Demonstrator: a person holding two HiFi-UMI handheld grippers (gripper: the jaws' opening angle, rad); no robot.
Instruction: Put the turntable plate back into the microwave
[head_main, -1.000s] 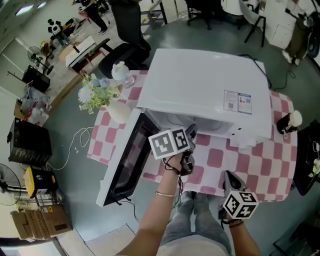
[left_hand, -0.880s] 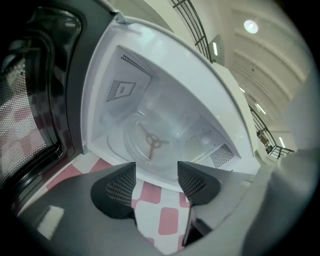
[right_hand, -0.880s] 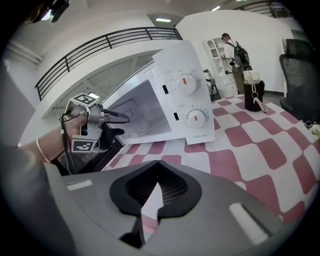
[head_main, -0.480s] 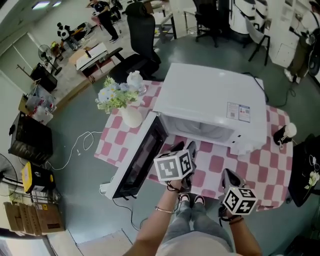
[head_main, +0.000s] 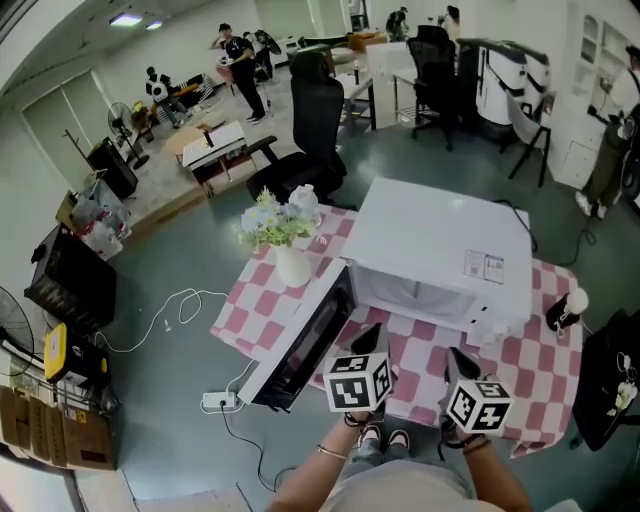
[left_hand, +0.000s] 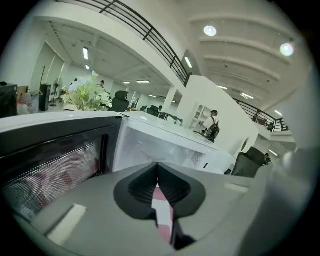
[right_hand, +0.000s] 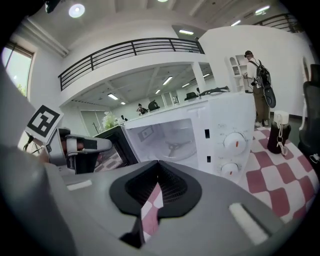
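Fingers (left_hand: 141, 187) of the left gripper (left_hand: 157, 165) pressed together after just closing, nothing between them, only checked cloth (left_hand: 161, 210) showing below; same for the right gripper (right_hand: 158, 163), tips shut and empty. Both held above the tabletop (head_main: 540, 345) just in front of the microwave (head_main: 440, 245), apart from it, with its door (head_main: 300, 345) swung wide to the left. Inside the cavity (right_hand: 150, 132), from the right gripper view, what looks like the clear turntable plate (right_hand: 184, 151) lying flat on the floor with the three-armed hub (right_hand: 173, 146) showing through; hard to be sure through glass. Judged as the plate set down, with both grippers clear of the opening. To finish well: look once along the cavity floor, check that the plate sits level and centred on the hub rather than perched on one arm, and nudge its rim with closed tips only if it rocks. Mind the door's free edge, hanging out past the tabletop edge beside the left gripper, and the cavity's lower lip. Plenty of open room between the two grippers and toward the body. Less on the left, with the door and the vase of flowers (head_main: 282, 235) behind it. On the right, a small dark bottle (head_main: 563, 310) near the tabletop's far corner, well apart from the right gripper.
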